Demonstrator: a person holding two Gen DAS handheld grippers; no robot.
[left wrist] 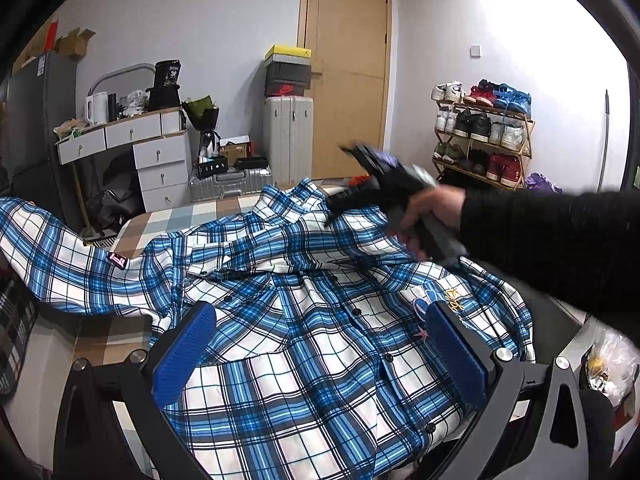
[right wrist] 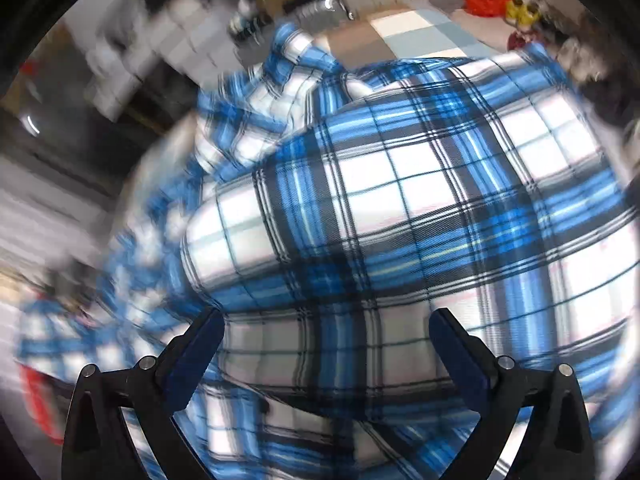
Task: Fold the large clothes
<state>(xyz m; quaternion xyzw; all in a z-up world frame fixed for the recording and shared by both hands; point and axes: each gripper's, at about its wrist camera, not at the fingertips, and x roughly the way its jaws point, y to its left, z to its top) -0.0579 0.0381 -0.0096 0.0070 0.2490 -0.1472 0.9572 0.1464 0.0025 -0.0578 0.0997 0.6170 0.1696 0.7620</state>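
A blue, white and black plaid shirt [left wrist: 304, 320] is lying spread over a bed with a pastel checked cover [left wrist: 188, 216], button placket facing up. Its long axis is running from the near edge, under the left wrist camera, away toward the wooden door [left wrist: 348, 80] on the far wall, with the collar end [left wrist: 296, 196] pointing at that door and the hem end lying nearest the camera. One sleeve [left wrist: 60, 252] is stretching out sideways from the shirt's body toward the white drawer desk [left wrist: 152, 148], crosswise to the long axis, and is carrying a small pink patch [left wrist: 119, 261]. The left hand-held gripper [left wrist: 320, 344] is hovering low over the shirt's front, its blue-padded fingers [left wrist: 188, 352] standing wide apart with nothing clamped between them; the placket buttons are showing in the gap. Farther along the shirt, near the collar end, a hand [left wrist: 428, 216] in a black sleeve [left wrist: 552, 240] is gripping the right hand-held gripper [right wrist: 328, 344], which is blurred in the left wrist view. In its own view this gripper is pointing steeply down at a rounded fold of the plaid cloth [right wrist: 400, 208], its jaws standing fully open and holding nothing, the fabric lying beneath and beyond the fingertips. A shoe rack [left wrist: 484, 136] is standing to the right of the door.
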